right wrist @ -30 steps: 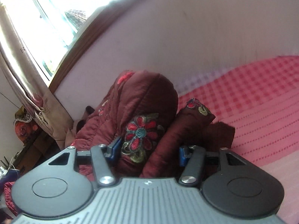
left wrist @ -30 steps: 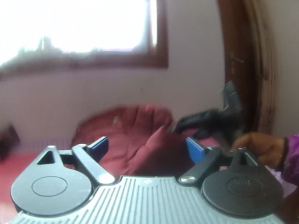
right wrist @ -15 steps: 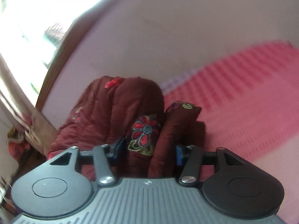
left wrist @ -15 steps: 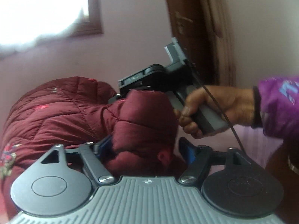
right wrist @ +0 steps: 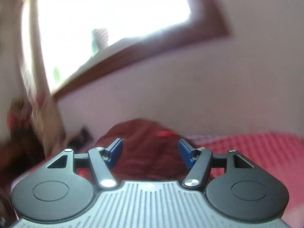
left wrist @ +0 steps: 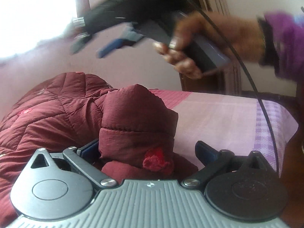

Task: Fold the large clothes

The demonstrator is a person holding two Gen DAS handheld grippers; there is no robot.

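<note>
Maroon quilted jacket lies heaped on the bed, filling the left and centre of the left wrist view. We see its padded folds with a small pink flower patch at far left. Moving right, one puffy fold stands up between the fingers of the left gripper; a red embroidered flower sits low on that fold. Our left gripper's jaws have just been opening and now stand wide: the left blue pad is just beside or touching the fold, we cannot tell which, and the right pad is clearly apart from it, so no squeeze on the cloth. Right of the jacket the bed cover runs pink-striped, then pale, then purple-checked at the edge.

Above, blurred, the right gripper is up in the air over the jacket, held by the right hand with a purple sleeve and a black cable hanging from it.

Right wrist view, left to right: blurred curtain, bright window with brown frame, pale wall. Low in frame the jacket shows blurred beyond the right gripper, with red-striped bed cover to the right. Its jaws have just been opening; blue pads stand apart with nothing pressed between them, jacket lying beyond and below.
</note>
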